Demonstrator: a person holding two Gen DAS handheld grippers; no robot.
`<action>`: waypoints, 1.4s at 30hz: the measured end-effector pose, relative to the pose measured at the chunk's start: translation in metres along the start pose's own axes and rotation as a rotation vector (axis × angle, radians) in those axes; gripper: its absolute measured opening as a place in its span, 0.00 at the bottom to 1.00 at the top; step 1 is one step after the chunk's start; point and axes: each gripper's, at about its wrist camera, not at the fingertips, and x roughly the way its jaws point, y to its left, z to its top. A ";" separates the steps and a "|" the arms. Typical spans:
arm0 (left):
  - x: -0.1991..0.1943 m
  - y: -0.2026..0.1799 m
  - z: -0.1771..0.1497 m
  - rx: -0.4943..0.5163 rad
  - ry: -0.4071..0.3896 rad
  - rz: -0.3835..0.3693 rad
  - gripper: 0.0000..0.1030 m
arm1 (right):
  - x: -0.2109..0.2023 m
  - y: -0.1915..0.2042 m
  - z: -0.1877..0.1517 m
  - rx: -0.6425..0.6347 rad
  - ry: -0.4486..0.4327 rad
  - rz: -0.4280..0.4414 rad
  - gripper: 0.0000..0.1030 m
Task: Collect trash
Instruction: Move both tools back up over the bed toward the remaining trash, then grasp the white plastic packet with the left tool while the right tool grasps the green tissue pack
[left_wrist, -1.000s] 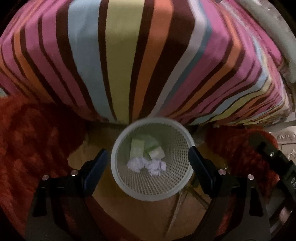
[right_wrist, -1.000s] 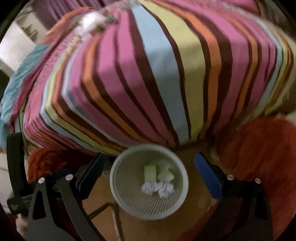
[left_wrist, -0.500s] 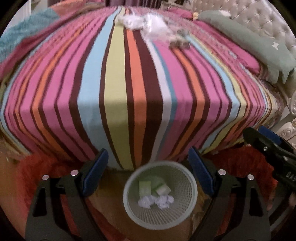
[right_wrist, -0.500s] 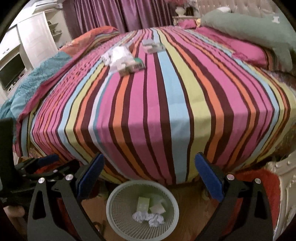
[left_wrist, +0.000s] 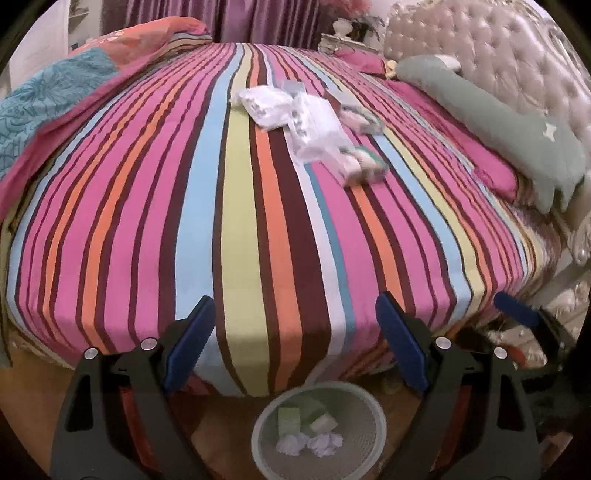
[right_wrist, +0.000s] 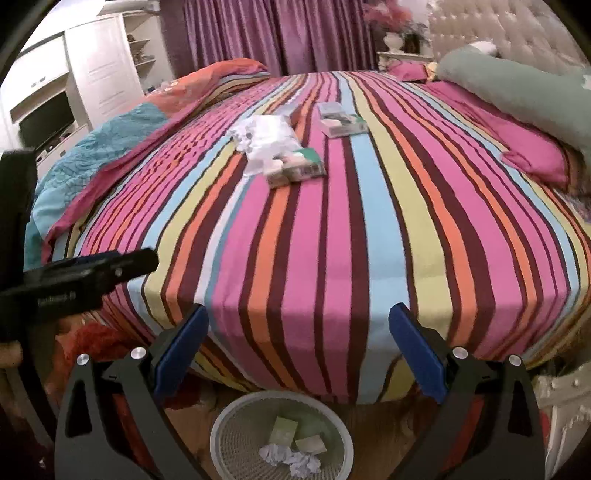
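A white mesh waste basket (left_wrist: 362, 421) (right_wrist: 229, 428) stands on the floor at the foot of the bed, holding crumpled white paper (left_wrist: 308, 443) (right_wrist: 288, 458) and green packets (left_wrist: 291, 421). On the striped bed lie clear plastic wrappers (left_wrist: 295, 107) (right_wrist: 264, 136), a small carton (left_wrist: 365, 166) (right_wrist: 297, 168) and another flat packet (left_wrist: 360, 118) (right_wrist: 341, 123). My left gripper (left_wrist: 295, 343) and right gripper (right_wrist: 299, 350) are both open and empty, above the basket at the bed's near edge. The trash lies well beyond them.
The striped bed (left_wrist: 258, 229) fills both views. A green pillow (left_wrist: 517, 125) and tufted headboard (left_wrist: 498, 48) are at right, a folded quilt (right_wrist: 110, 136) at left, white cabinets (right_wrist: 74, 85) beyond. A red rug (right_wrist: 96, 339) lies by the basket.
Both grippers have tilted up from looking down into the basket to looking across the bed. The trash on the bed has come into view. Both stay open.
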 end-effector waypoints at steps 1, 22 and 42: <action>0.000 0.001 0.006 -0.010 -0.002 -0.010 0.83 | 0.003 0.001 0.004 -0.004 0.001 0.003 0.91; 0.061 -0.013 0.109 -0.033 0.032 -0.066 0.83 | 0.058 -0.005 0.068 -0.049 0.007 0.037 0.91; 0.122 -0.019 0.186 -0.054 0.101 -0.138 0.83 | 0.101 -0.006 0.096 -0.085 0.029 0.070 0.91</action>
